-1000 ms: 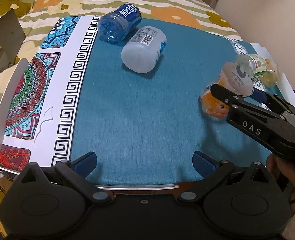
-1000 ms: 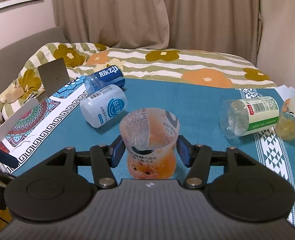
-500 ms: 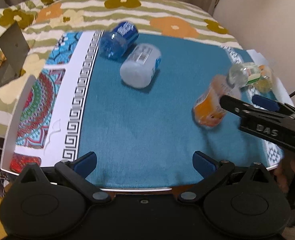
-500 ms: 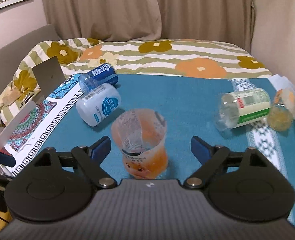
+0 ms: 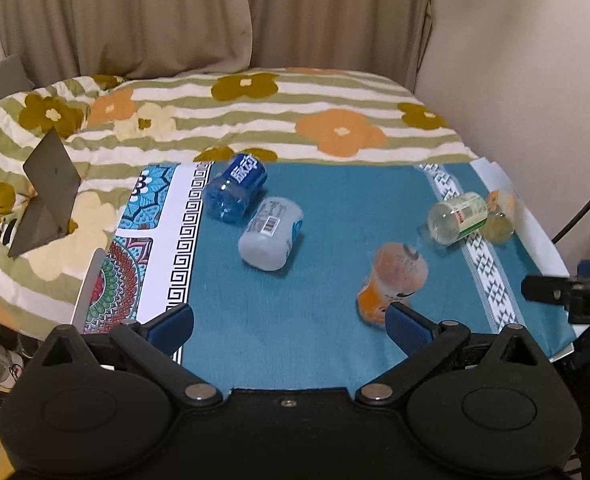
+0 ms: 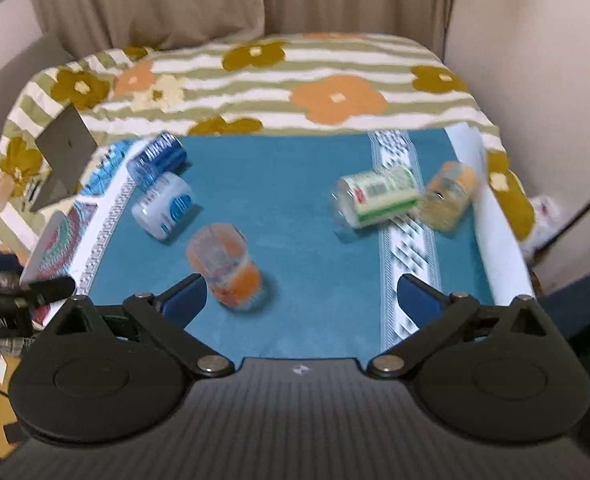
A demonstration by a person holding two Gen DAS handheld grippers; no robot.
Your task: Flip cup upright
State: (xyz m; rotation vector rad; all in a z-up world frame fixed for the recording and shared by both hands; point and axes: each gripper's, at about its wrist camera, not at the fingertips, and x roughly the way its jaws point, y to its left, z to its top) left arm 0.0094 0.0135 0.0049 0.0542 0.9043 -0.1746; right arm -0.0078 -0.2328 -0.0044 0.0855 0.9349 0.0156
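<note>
Cup (image 6: 225,266) stands open end up on the teal cloth (image 6: 295,208), lower left of centre in the right wrist view, orange at its base; blurred. Right gripper (image 6: 301,294) spread wide, holding nothing, cup just beside its left finger. Left gripper (image 5: 289,322) spread too, empty. Blue bottle (image 5: 235,188) and white bottle (image 5: 271,234) lie touching, upper left.

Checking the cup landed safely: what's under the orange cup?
The orange cup stands on the teal cloth, clear of both open claws. Its base hides the contact patch, and the cloth covers whatever lies beneath.
</note>
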